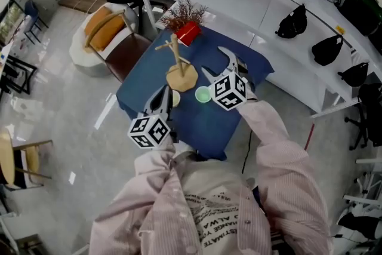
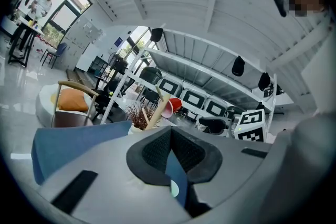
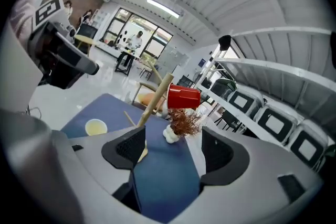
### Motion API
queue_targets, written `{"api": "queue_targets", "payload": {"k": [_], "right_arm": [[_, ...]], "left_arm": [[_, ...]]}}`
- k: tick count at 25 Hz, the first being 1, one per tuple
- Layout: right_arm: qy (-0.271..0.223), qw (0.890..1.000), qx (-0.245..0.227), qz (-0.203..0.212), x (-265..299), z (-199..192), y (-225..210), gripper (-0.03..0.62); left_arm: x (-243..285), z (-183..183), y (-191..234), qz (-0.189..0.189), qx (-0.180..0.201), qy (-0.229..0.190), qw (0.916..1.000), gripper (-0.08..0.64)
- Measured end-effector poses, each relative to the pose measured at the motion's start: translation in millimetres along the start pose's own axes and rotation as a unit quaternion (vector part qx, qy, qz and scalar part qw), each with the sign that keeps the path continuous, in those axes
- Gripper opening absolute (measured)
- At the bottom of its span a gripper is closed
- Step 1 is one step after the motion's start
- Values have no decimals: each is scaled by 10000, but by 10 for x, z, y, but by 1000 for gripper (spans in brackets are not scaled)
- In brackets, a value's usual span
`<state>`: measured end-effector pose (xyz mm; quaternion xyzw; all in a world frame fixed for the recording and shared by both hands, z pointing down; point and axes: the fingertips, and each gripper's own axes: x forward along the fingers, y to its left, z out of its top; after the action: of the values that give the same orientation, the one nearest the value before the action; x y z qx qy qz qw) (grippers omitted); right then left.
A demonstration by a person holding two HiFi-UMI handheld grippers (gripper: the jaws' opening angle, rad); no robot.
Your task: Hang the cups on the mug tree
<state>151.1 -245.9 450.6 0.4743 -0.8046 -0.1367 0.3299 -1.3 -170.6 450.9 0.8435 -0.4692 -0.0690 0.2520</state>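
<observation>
The mug tree (image 1: 177, 63) is plain pale wood: a slim post with slanted pegs on a flat, rounded base. It stands near the middle of the surface (image 1: 206, 125), which is covered by a dark blue cloth. One red cup (image 3: 184, 96) already hangs on an upper peg, tipped on its side. Just behind it is a bunch of reddish-brown dried twigs (image 1: 184, 11) in a small white vase.

Two cups are on the cloth in front of the tree's base. A light green cup (image 1: 203, 94) stands mouth up and a pale yellow cup (image 1: 175, 98) sits to its left.

The left hand-held gripper (image 1: 162, 96) hovers over the yellow cup's near edge. Its own view shows the jaws brought together at the tips with nothing clamped. The right hand-held gripper (image 3: 173, 149) is spread wide and empty, with only blue cloth between its pads, and it is aimed towards the tree.

Each gripper carries a cube of black-and-white square markers. The print on the person's striped shirt reads upside down and only "LTIMATE" is clear.
</observation>
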Motion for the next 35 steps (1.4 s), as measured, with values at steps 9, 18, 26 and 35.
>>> {"api": "queue_targets", "payload": {"k": [9,18,26,35], "right_arm": [[-104,9934,1106,277,-223,-305,289,311],[39,9770,2082,451,-363,-570,688,311],[315,9537,2987,124,-388,-823,1091,311],[715,9340,3495,-201,-331,-1115,1389,311]], "left_arm": [[37,-161,-106,-73,144,155,9998,-2],[29,-391,-106,-329,153,611,9975,-2],[-117,-661,-39,-700,232,1277,9891,-2],[-190,-947,80,-1022,269,1799,9780,-2]]}}
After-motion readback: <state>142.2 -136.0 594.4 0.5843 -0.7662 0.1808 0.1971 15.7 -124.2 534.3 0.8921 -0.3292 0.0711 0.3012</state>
